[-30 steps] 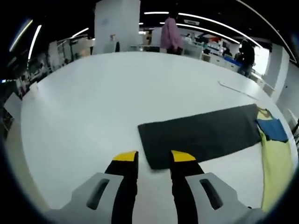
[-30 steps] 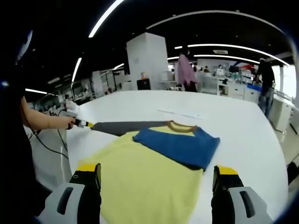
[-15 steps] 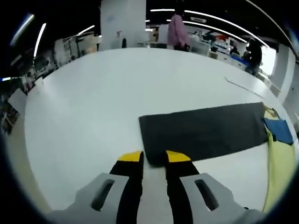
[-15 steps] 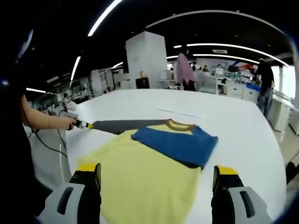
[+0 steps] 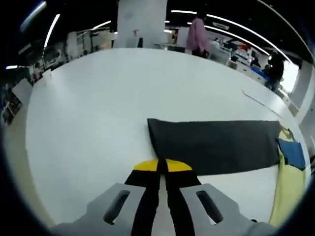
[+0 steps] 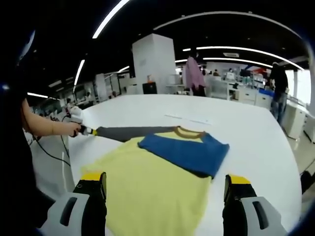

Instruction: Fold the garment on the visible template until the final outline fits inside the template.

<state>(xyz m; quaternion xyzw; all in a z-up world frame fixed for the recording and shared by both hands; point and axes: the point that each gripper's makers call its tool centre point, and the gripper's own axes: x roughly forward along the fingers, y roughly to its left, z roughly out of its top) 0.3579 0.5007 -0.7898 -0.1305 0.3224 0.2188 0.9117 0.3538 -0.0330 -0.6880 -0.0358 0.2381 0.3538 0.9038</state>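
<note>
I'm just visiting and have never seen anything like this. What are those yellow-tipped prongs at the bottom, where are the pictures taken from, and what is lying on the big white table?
There is no robot: a person holds a hand tool with two fingers in each hand, and a small camera rides on each tool. In the left gripper view, the left gripper has its fingers pressed together on the end of a dark grey sleeve. In the right gripper view, the right gripper has its fingers wide apart, holding nothing. On the white table lies a yellow garment with a blue sleeve folded across it. At the left of that view the person's hand holds the left tool at the grey sleeve's end.
</note>
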